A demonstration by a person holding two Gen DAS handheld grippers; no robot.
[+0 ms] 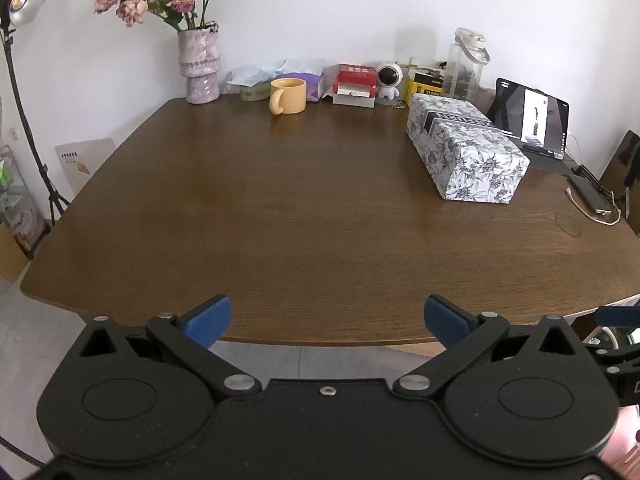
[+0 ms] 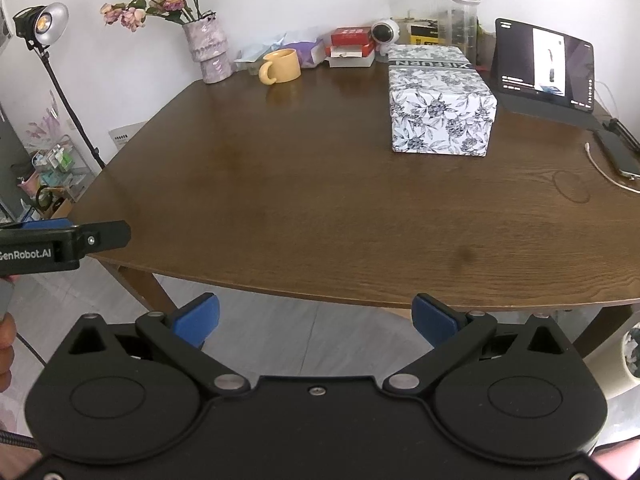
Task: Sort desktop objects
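Observation:
My left gripper (image 1: pixel 327 320) is open and empty at the near edge of the brown wooden table (image 1: pixel 280 208). My right gripper (image 2: pixel 316 320) is open and empty, just short of the table's near edge (image 2: pixel 320 296). A floral box (image 1: pixel 464 148) lies at the right; it also shows in the right wrist view (image 2: pixel 440 108). A yellow mug (image 1: pixel 288 95) stands at the back; it also shows in the right wrist view (image 2: pixel 282 66). Red and white boxes (image 1: pixel 355 84) and a small astronaut figure (image 1: pixel 390 80) line the back.
A vase of pink flowers (image 1: pixel 199 66) stands at the back left. A tablet (image 1: pixel 532 118), a clear bottle (image 1: pixel 466 64), a phone with cable (image 1: pixel 592 198) and a yellow box (image 1: pixel 426 86) are at the right. A lamp on a stand (image 1: pixel 24 0) is left of the table.

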